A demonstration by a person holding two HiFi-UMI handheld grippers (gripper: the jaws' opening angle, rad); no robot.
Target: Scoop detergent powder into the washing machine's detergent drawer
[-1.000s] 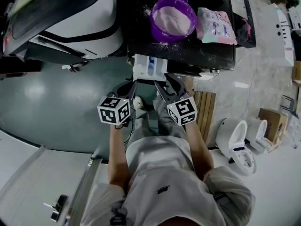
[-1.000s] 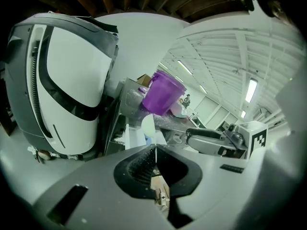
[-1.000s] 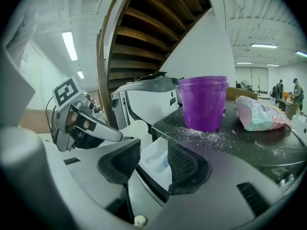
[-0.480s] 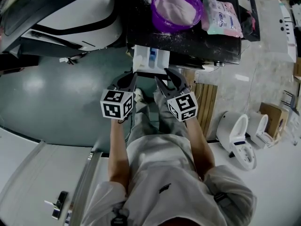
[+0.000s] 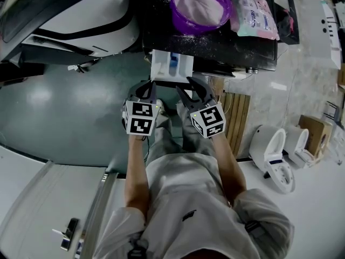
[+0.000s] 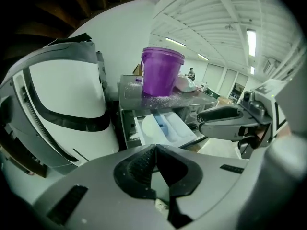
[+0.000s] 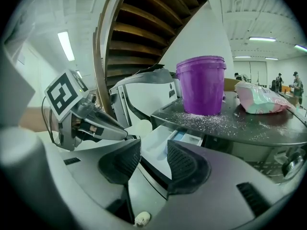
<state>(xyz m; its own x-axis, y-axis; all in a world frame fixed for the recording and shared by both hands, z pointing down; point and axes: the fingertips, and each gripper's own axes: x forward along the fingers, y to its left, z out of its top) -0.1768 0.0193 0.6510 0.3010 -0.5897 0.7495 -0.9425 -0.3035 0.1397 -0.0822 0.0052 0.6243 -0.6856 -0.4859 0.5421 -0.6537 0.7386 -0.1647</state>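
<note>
Two grippers are held side by side, low and near you, both aimed at the detergent drawer (image 5: pixel 171 66). The drawer stands pulled out from the dark washing machine (image 5: pixel 226 46).

Your left gripper (image 5: pixel 146 86): fingers pressed tip to tip, nothing held.

Your right gripper (image 5: pixel 188 88): fingers a small gap apart, nothing between them.

The purple bucket (image 7: pixel 200 87) sits on the machine's top, just beyond the drawer, with pale powder (image 5: pixel 198 7) inside. Loose grains are scattered on the top around it.

A pink-and-white detergent bag (image 5: pixel 253 16) lies just right of the bucket.
</note>
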